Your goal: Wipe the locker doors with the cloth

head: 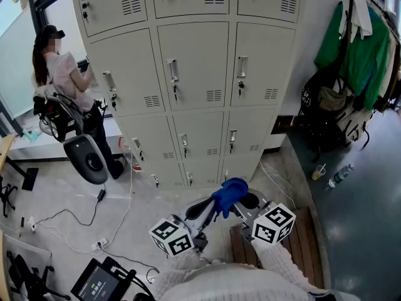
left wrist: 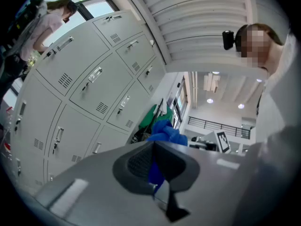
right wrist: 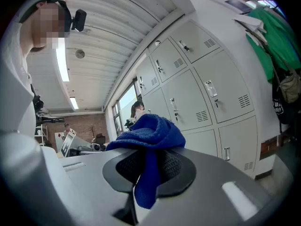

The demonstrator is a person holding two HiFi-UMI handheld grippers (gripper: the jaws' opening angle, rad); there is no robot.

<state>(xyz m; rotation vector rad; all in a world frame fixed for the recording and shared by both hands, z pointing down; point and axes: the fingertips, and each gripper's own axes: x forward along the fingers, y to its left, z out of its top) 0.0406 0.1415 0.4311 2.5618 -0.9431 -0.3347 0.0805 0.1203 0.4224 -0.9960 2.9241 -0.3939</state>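
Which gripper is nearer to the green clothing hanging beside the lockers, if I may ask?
Right. The right gripper grips the cloth nearer the green clothing; the left gripper grips its far side.

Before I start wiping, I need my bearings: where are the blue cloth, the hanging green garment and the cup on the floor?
blue cloth point(head: 229, 192): head view, middle of the bunched fabric.
green garment point(head: 366, 49): head view, its broad front.
cup point(head: 319, 172): head view, its side wall.
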